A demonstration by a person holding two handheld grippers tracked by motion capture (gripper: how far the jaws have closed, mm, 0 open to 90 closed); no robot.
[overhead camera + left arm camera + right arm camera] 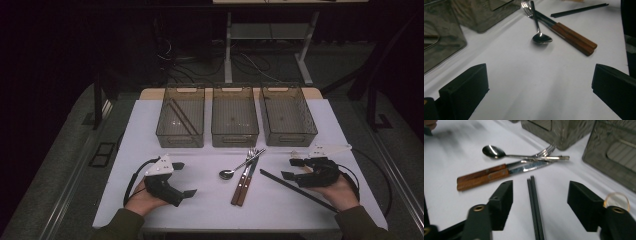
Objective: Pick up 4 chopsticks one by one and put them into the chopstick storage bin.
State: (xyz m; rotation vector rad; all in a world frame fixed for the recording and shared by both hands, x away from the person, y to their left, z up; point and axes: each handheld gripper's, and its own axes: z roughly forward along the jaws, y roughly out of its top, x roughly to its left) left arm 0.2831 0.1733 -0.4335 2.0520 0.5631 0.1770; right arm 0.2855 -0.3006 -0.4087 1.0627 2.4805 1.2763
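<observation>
From above, the right gripper (pixel 296 168) hangs open and empty over the far end of the black chopsticks (pixel 298 190), which lie on the white table (pixel 210 205) right of the spoon (pixel 235 169). The left gripper (pixel 183 179) also gapes empty.

In the left gripper view, the spoon (pixel 539 31) lies ahead.

In the right gripper view, the chopsticks (pixel 535 207) run between the jaws: light, stiff, thin and probably slippery, best pinched together across both sticks.

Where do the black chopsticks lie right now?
In the high view the black chopsticks lie right of the wooden-handled cutlery; in the right gripper view they run between the right gripper jaws.
</observation>
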